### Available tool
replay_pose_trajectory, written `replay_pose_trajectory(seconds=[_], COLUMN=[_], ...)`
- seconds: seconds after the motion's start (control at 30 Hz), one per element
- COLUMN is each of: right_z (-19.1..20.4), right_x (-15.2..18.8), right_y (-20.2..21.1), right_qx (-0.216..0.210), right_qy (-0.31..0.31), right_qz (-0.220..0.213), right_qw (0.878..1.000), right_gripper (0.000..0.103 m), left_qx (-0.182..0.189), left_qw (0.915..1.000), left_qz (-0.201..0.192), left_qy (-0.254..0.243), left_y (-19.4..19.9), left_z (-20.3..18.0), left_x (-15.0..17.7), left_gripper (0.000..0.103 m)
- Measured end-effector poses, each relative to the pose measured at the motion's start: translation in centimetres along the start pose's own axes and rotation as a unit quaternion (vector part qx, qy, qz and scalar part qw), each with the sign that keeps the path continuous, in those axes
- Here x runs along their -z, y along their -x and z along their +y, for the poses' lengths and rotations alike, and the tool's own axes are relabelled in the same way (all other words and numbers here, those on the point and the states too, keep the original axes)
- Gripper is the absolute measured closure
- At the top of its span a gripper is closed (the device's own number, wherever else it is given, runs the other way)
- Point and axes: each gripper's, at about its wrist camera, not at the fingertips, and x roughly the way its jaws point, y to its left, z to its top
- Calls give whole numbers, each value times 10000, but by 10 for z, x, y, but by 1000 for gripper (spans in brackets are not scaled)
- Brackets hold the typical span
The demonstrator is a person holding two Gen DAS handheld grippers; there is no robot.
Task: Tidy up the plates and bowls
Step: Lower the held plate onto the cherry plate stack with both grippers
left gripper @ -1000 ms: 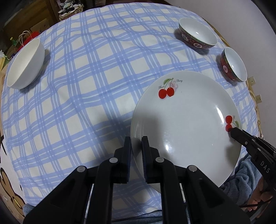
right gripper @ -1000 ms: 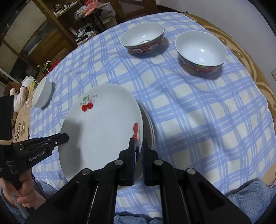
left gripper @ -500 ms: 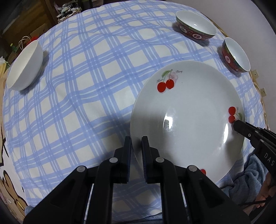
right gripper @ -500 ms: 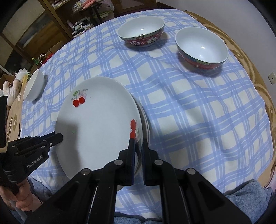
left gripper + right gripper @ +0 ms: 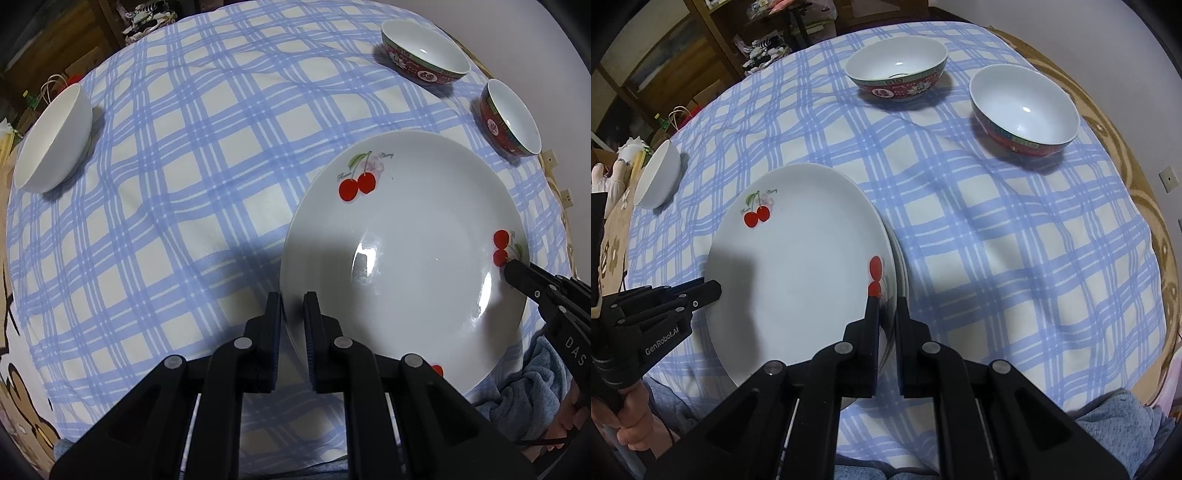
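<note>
A white cherry-print plate is gripped at two opposite rims. My left gripper is shut on its left rim. The right gripper is shut on its right rim, beside a cherry pair. Directly beneath lies another white plate, of which only a rim sliver shows; I cannot tell whether the two touch. A plain white bowl stands at the far left. Two red patterned bowls stand at the far right, also in the right wrist view.
The round table carries a blue-checked cloth. A person's hand holds the left gripper's handle, and a blue sleeve lies at the near edge. Dark shelves stand beyond the table.
The held plate has shifted slightly away from the near edge, so the lower plate's cherry-marked rim now shows. Both grips are unchanged.
</note>
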Motion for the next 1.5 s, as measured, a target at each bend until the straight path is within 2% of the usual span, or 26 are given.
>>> replay_pose_trajectory(seconds=[0.17, 0.3, 0.4, 0.67, 0.87, 1.07, 1.33, 1.5], right_z=[-4, -8, -8, -9, -10, -14, -14, -15], right_x=[-1, -1, 0, 3, 4, 5, 11, 12], right_y=[-1, -1, -1, -1, -2, -2, 1, 1], right_qx=[-69, -116, -74, -103, -175, -264, -291, -319], right_qy=[-153, -315, -383, -561, -643, -729, -730, -783], right_qz=[41, 17, -25, -141, -150, -141, -125, -122], right_qw=[9999, 9994, 9992, 9983, 9977, 9969, 9968, 9963], right_gripper=[95, 95, 95, 94, 91, 91, 91, 91], left_qx=[-88, -352, -436, -253, -386, -435, -576, -499], left_qw=[9999, 9981, 9976, 9993, 9979, 9981, 9961, 9967], left_qz=[-73, -197, -233, -120, -205, -174, -290, -343], left_qy=[-125, -457, -480, -263, -477, -405, -597, -540], left_y=[-1, -1, -2, -3, -2, -1, 5, 15], left_z=[-8, -17, -20, -11, -15, -19, -22, -23], left_x=[-1, 1, 1, 0, 3, 3, 9, 16], left_gripper=[90, 88, 88, 87, 86, 83, 83, 83])
